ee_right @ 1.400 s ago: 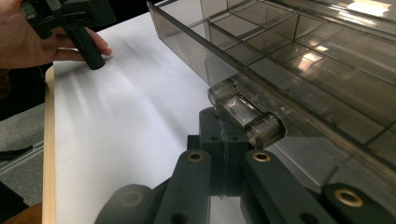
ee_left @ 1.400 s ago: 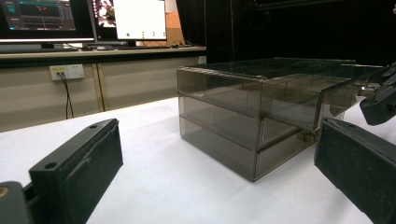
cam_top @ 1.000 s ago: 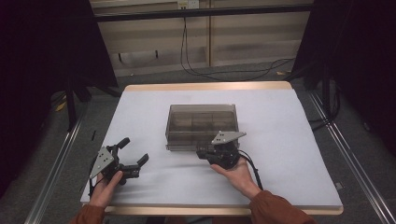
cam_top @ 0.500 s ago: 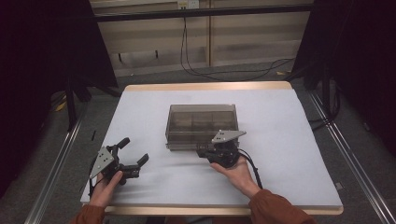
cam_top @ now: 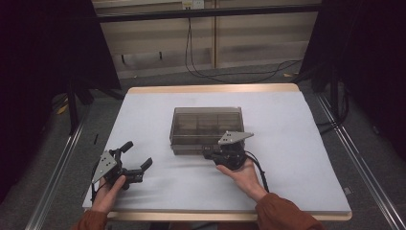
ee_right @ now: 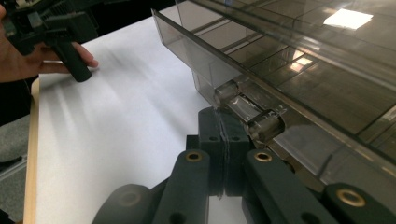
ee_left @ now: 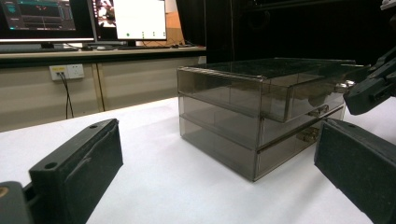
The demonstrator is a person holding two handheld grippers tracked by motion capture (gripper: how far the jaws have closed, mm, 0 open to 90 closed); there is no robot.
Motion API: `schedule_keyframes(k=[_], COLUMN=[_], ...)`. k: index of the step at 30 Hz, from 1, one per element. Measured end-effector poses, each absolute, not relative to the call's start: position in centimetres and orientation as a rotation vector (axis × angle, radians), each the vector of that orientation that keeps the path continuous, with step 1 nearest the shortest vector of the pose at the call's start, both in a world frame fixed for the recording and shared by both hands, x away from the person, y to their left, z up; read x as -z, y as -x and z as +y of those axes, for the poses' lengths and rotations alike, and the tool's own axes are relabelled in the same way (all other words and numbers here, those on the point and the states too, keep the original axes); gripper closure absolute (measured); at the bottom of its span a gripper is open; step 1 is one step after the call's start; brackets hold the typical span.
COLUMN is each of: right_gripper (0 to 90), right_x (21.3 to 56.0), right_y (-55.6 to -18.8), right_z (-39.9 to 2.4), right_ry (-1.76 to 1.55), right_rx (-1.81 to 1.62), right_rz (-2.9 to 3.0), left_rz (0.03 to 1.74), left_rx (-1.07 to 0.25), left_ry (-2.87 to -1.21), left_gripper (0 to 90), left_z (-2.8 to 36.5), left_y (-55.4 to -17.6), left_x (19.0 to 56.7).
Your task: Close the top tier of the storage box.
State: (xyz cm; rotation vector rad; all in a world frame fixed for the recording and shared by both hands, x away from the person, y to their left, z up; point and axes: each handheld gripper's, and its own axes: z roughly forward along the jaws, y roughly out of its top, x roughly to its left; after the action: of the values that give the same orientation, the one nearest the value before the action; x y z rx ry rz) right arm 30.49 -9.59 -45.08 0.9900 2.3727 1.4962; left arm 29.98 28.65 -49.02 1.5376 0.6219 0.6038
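A smoky clear box of three drawers (cam_top: 206, 125) stands at the middle of the white table. My right gripper (cam_top: 207, 153) lies low against the box's front, held by the right hand. In the right gripper view its jaws (ee_right: 222, 128) are shut, pads pressed together just under the clear round handle (ee_right: 247, 112) of the top drawer (ee_left: 313, 95). A thin clear edge runs along the seam between the pads; I cannot tell whether it is gripped. My left gripper (cam_top: 139, 154) rests at the front left, open, with nothing between its pads (ee_left: 81, 168).
The table's front edge (cam_top: 215, 213) runs just behind both hands. Bare white surface lies between the two grippers and all around the box. Monitors, a desk and cables stand beyond the table's far side.
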Motion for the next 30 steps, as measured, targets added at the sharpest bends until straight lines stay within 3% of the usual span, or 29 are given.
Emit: schedule_keyframes(k=[30], right_gripper=[89.9], right_x=[45.3], right_y=[-31.7], right_z=[-9.9], right_ry=[-1.009], right_rx=[-1.482], right_rz=[2.361], left_rz=[0.62], left_rx=[-0.605], left_ry=[-1.537], left_gripper=[0.9], left_z=[28.6], left_y=[-30.0], left_x=[49.0])
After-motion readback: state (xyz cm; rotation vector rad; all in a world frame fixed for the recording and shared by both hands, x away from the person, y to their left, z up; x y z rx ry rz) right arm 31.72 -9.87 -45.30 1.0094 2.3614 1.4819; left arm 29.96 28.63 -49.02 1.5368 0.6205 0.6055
